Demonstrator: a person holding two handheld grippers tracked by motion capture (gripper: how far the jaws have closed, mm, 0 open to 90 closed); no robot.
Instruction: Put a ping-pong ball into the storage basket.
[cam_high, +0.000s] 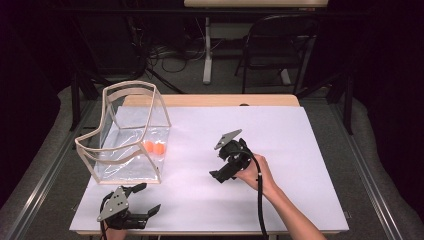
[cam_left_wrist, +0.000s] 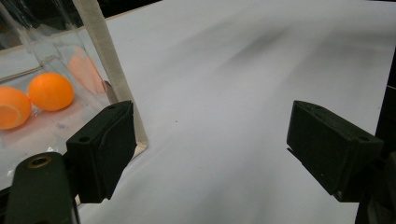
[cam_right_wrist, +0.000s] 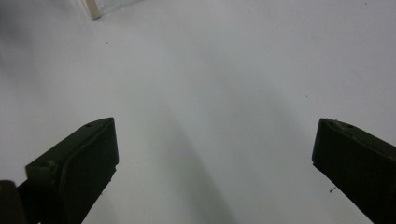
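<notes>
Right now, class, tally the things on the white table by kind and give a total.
Orange balls: 2, both inside the bag.
Clear bag with beige trim: 1.
Grippers: 2, the left gripper and the right gripper, both open and holding nothing.
Total: 5.

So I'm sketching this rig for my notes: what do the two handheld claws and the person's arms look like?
Both are black, boxy tools with two blocky, flat-faced jaws. The left claw and the right claw each carry a grey three-cornered plate on top. A thick black cable trails from the right one back along the forearm. The right forearm is bare, with no sleeve showing. One left jaw has a brass-coloured ring.
</notes>
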